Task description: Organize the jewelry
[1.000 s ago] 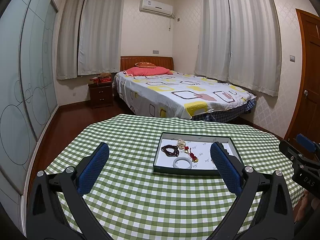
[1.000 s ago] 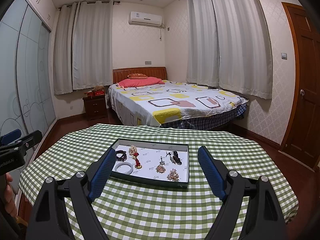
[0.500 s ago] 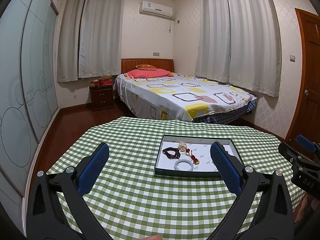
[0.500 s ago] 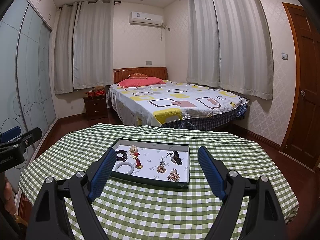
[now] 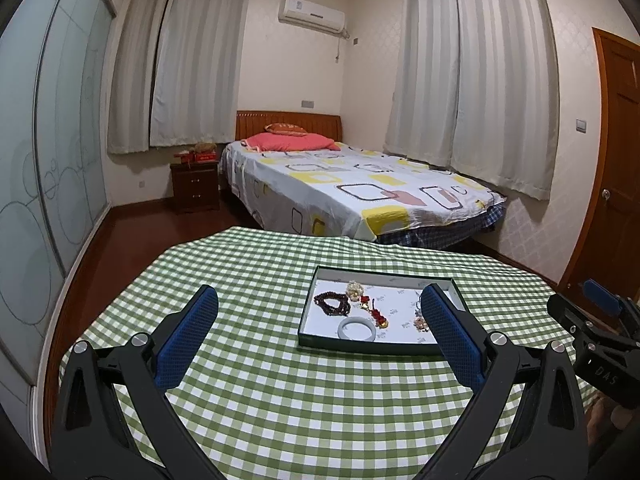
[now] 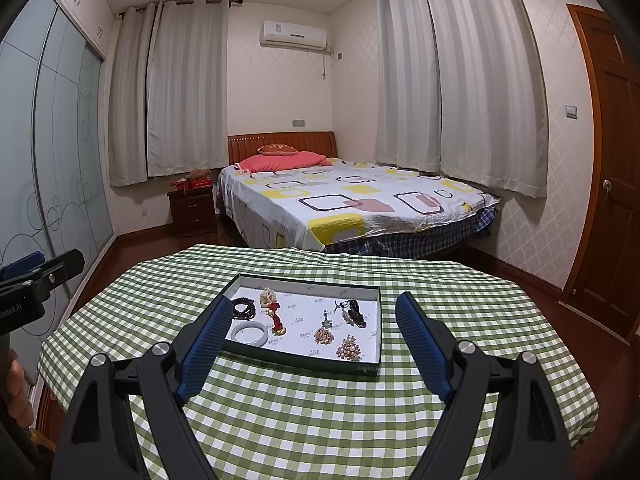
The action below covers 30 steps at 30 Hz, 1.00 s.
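Two hand-held grippers are in your hands, both spread wide and holding nothing. Your left hand-held gripper (image 5: 318, 334) hangs above the checked counter (image 5: 280, 392), with the tray (image 5: 362, 349) ahead of it and toward its right finger. Your right hand-held gripper (image 6: 316, 344) faces the tray (image 6: 296, 360) straight on, its left finger overlapping the tray's near left corner in view. Inside lie a white bangle (image 6: 251, 333), dark beads (image 6: 244, 307), a red tassel charm (image 6: 275, 317) and small clusters (image 6: 349, 350).
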Each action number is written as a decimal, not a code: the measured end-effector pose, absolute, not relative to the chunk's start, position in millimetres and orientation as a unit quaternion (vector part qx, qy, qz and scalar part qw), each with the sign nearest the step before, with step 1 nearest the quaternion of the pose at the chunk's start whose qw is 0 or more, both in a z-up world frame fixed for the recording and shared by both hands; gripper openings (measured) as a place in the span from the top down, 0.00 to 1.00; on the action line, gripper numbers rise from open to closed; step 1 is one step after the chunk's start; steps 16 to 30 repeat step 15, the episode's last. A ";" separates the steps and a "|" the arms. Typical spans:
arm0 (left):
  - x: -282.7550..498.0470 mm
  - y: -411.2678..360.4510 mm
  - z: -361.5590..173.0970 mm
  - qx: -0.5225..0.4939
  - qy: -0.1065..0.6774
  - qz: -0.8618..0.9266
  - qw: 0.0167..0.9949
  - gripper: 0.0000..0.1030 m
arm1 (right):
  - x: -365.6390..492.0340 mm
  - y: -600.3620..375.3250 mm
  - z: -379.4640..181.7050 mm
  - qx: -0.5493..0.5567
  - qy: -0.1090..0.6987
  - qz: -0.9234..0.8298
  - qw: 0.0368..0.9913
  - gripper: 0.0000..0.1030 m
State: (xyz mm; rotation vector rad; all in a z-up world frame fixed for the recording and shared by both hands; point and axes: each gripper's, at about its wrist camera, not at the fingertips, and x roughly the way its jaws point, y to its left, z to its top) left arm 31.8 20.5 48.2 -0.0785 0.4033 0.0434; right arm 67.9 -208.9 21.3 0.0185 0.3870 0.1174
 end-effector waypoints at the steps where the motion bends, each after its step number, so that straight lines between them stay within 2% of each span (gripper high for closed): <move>1: 32.6 20.8 47.8 -0.038 0.201 0.024 0.979 0.04 | 68.1 -208.7 20.9 0.009 0.193 0.058 0.979 0.21; 15: 57.4 26.8 24.1 -0.021 0.233 0.037 0.972 0.04 | 76.6 -213.5 8.1 0.015 0.205 0.051 0.977 0.20; 30: 57.4 26.8 24.1 -0.021 0.233 0.037 0.972 0.04 | 76.6 -213.5 8.1 0.015 0.205 0.051 0.977 0.20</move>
